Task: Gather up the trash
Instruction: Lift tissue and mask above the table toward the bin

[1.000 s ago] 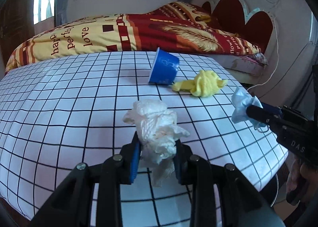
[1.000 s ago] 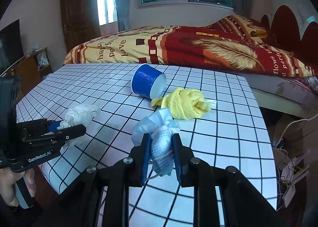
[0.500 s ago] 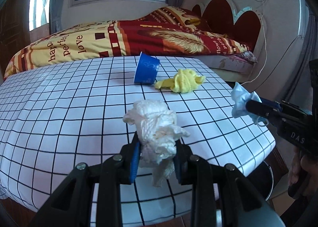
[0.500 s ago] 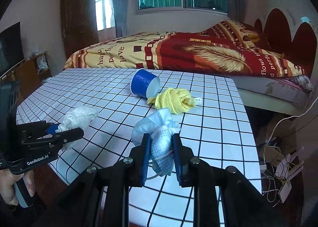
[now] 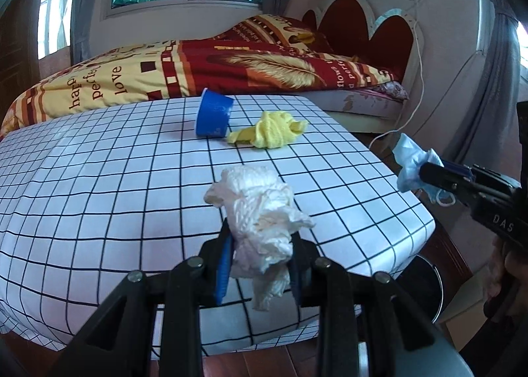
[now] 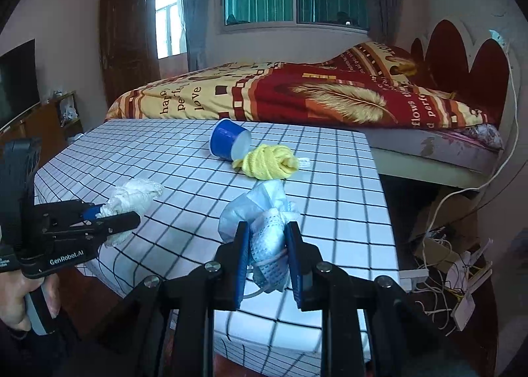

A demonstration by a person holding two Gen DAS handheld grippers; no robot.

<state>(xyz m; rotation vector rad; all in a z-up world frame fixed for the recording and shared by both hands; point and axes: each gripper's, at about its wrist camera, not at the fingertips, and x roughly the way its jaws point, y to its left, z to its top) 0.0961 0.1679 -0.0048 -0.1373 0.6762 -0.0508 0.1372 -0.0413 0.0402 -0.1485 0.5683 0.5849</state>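
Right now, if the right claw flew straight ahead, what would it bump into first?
Probably the yellow cloth. The right claw, shut on a blue face mask, points across the checkered table toward it, with the tipped blue cup behind. Depth is unclear.

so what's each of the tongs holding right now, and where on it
Left tongs pinch the crumpled white tissue at its lower middle. Right tongs pinch the bunched blue face mask at its lower half.
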